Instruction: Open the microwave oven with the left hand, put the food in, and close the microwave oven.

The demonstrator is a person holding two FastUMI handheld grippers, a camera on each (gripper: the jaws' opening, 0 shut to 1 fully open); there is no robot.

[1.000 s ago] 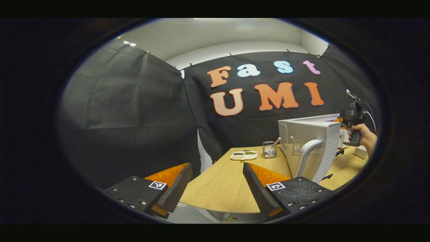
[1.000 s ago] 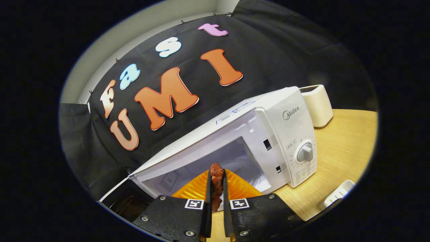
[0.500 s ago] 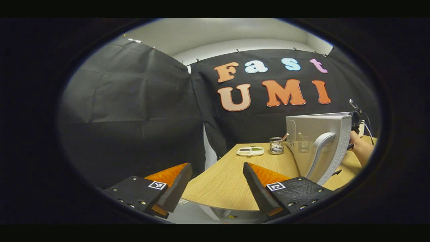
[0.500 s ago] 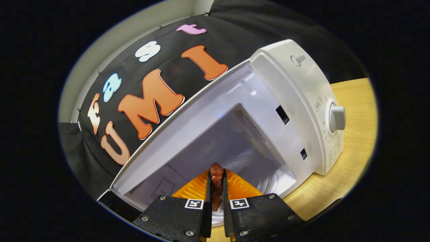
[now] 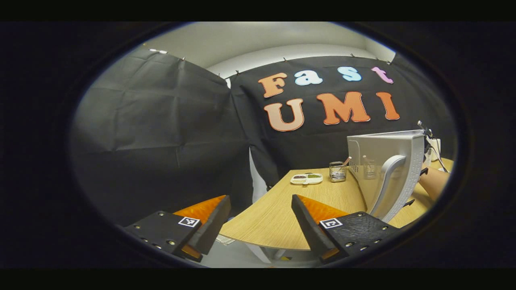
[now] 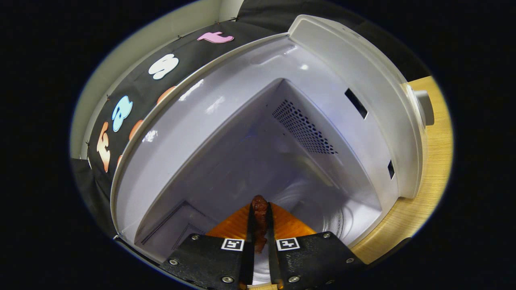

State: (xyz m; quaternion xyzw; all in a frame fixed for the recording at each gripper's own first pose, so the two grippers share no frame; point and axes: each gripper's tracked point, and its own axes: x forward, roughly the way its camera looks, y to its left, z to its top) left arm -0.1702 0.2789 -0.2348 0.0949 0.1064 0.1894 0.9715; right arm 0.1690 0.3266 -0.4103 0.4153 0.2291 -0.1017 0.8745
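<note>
The white microwave stands with its door swung wide, seen edge-on in the left gripper view with its curved grey handle. My right gripper is shut on a reddish-brown piece of food and sits at the mouth of the cavity, just above the glass turntable. My left gripper hangs open off the near edge of the wooden table, left of the door, with nothing between its fingers. A person's forearm reaches behind the door.
A small white dish of seasonings and a metal mesh holder stand at the back of the table beside the microwave. The control knob sticks out on the microwave's right panel. Black cloth walls close the booth.
The right gripper has moved forward with the food, from in front of the microwave to its cavity opening. The left gripper has drifted slightly and stays open.
</note>
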